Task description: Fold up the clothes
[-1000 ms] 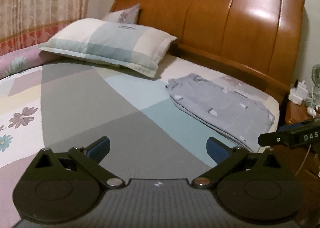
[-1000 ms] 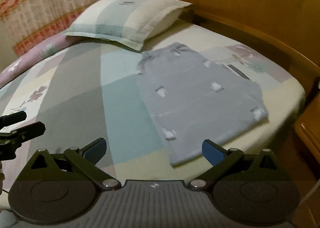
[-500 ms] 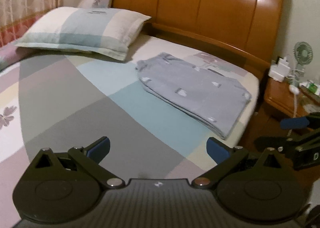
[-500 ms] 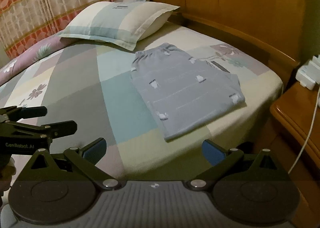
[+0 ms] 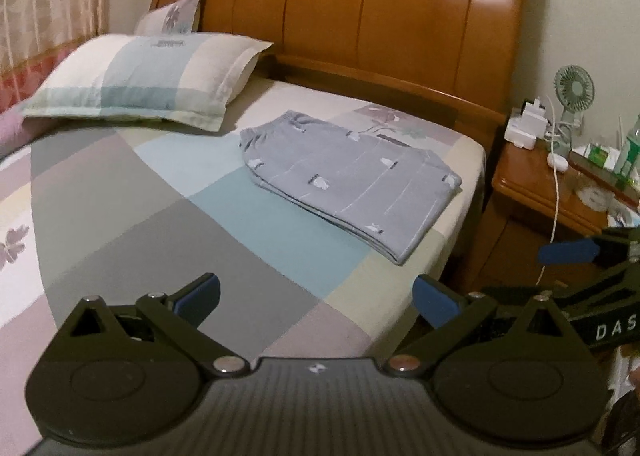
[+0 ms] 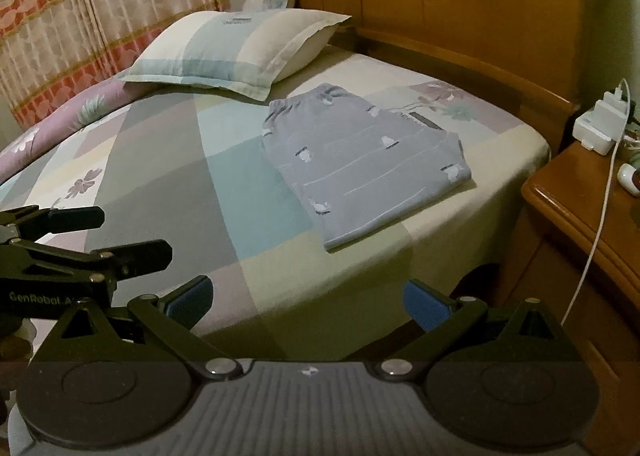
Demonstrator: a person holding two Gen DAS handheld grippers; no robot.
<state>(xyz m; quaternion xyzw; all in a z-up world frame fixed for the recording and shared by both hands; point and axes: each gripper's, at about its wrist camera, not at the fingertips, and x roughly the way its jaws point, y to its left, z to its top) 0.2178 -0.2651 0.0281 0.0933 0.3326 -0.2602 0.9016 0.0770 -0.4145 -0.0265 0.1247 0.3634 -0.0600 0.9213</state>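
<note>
The grey trousers [image 5: 348, 184] are lying folded into a neat flat rectangle on the bed [image 5: 120, 192], sitting right of centre in the left wrist view, near the bed's right edge and just below the wooden headboard [image 5: 400, 4]. In the right wrist view the same trousers [image 6: 360, 164] are resting in the middle of the frame, with small white prints and thin pale stripes showing on the top layer.

The left gripper [image 5: 316, 296] is hovering at the bottom of its own view, above the checked sheet, its blue-padded fingers spread wide apart and gripping nothing. The right gripper [image 6: 306, 302] is hanging at the bottom of its frame over the near edge of the bed, its fingers likewise standing wide apart and empty. Both are well apart from the trousers.

A checked pillow [image 5: 140, 80] is lying in the upper left, beside the trousers but not touching them. A wooden bedside table [image 5: 560, 192] is standing at the right, carrying a small green fan [image 5: 574, 90] and a white charger [image 5: 528, 128]. A patterned curtain [image 6: 80, 8] is hanging in the upper left of the right wrist view
</note>
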